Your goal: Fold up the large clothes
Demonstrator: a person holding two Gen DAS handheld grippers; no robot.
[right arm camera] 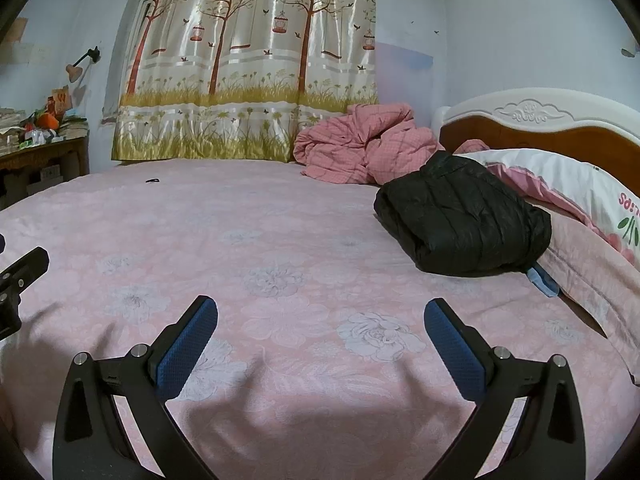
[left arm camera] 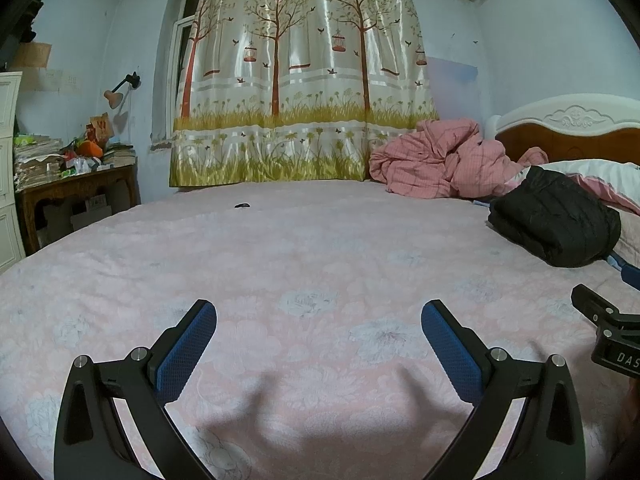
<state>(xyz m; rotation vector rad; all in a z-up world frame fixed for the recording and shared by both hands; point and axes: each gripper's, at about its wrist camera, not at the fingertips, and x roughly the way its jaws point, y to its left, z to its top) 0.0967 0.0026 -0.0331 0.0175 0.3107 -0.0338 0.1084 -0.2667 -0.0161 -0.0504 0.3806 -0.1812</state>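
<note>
While we hover over the big pink bed [right arm camera: 280,240], the black puffy jacket [right arm camera: 464,220] sits bundled at 2 o'clock, near the pillow [right arm camera: 560,176]. It looks soft, light and a bit slippery, so we should pinch a thick edge or the collar. Our left claw [left arm camera: 319,322] and right claw [right arm camera: 320,322] are both wide open and hold nothing.

Left hand-held gripper [left arm camera: 319,322] and right hand-held gripper [right arm camera: 321,322] both gape wide, holding nothing.
</note>
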